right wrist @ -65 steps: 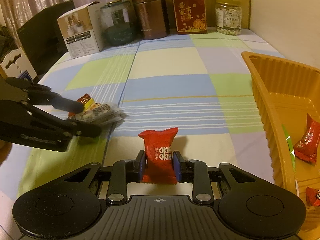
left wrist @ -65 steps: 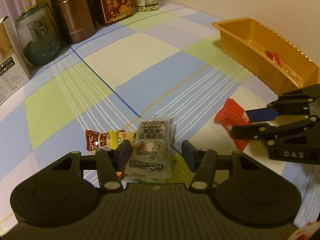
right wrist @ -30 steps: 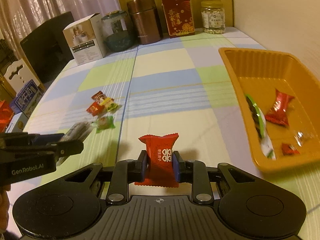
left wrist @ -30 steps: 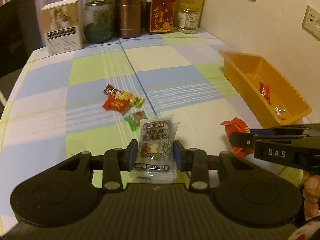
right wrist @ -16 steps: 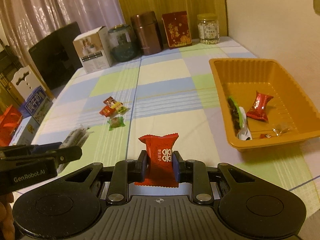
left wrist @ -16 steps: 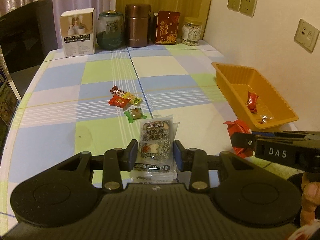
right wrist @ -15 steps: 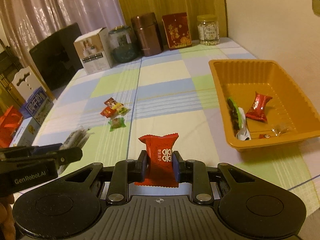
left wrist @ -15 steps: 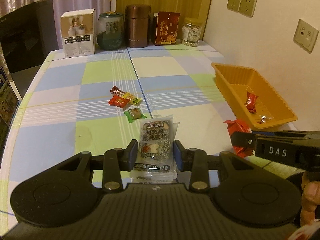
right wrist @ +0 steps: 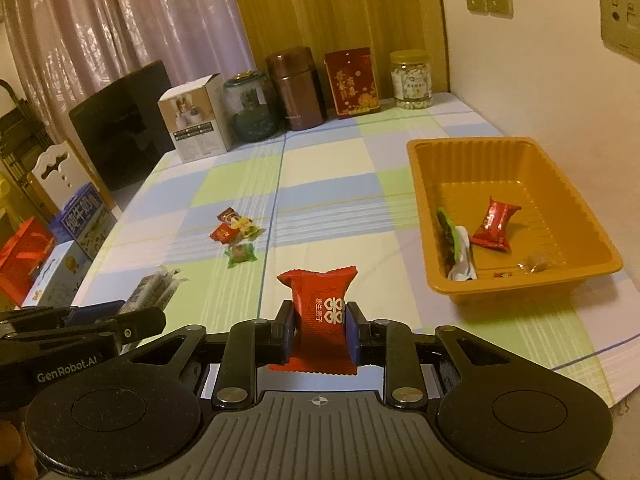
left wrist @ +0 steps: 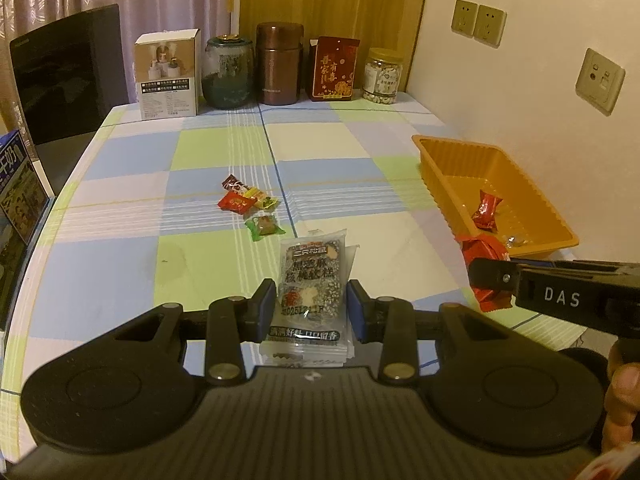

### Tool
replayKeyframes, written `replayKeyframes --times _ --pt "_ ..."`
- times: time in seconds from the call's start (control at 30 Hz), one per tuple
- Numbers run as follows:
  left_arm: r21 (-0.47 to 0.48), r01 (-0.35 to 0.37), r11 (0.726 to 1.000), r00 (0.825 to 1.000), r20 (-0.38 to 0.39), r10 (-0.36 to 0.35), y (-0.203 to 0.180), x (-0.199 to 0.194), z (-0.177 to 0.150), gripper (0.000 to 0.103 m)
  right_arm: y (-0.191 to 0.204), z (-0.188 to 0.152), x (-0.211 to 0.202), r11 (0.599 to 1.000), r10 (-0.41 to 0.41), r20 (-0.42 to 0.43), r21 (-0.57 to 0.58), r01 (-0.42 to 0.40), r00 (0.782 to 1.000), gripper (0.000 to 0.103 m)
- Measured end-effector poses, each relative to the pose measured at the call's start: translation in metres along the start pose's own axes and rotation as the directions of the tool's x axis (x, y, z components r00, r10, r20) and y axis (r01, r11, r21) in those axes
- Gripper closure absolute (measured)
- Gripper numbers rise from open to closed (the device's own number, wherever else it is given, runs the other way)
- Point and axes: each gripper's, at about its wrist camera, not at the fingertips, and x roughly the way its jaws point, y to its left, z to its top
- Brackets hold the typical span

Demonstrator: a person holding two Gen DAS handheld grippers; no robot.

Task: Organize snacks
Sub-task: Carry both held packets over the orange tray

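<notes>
While pinching red snack packet (right wrist: 323,316), right hand-held gripper (right wrist: 319,330) nearer orange tray (right wrist: 576,188), ahead-right, long axis running away. Left hand-held gripper (left wrist: 312,312) clamped on sesame packet (left wrist: 311,280).

Tray (right wrist: 516,292) at right on tablecloth (right wrist: 328,168), holding wrapped candy (right wrist: 495,224). Loose candies (right wrist: 236,236) left of centre. Along far edge, left to right: box (right wrist: 196,120), glass jar (right wrist: 250,106), canister (right wrist: 296,88), card box (right wrist: 352,82), nut jar (right wrist: 412,79).
</notes>
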Motion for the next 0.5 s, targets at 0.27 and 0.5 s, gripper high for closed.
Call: replayKeyframes --times 0.27,0.5 --pt "0.003 0.025 1.000 1.000 0.014 -0.025 -0.016 -0.006 0.002 0.069 -0.013 -0.001 -0.017 1.000 -0.019 0.018 0.016 0.019 1.000 0.076" --pt "0.012 0.047 0.999 0.999 0.014 -0.047 -0.031 -0.004 0.005 0.069 -0.027 0.004 -0.029 0.998 -0.043 0.040 0.037 0.042 0.998 0.076"
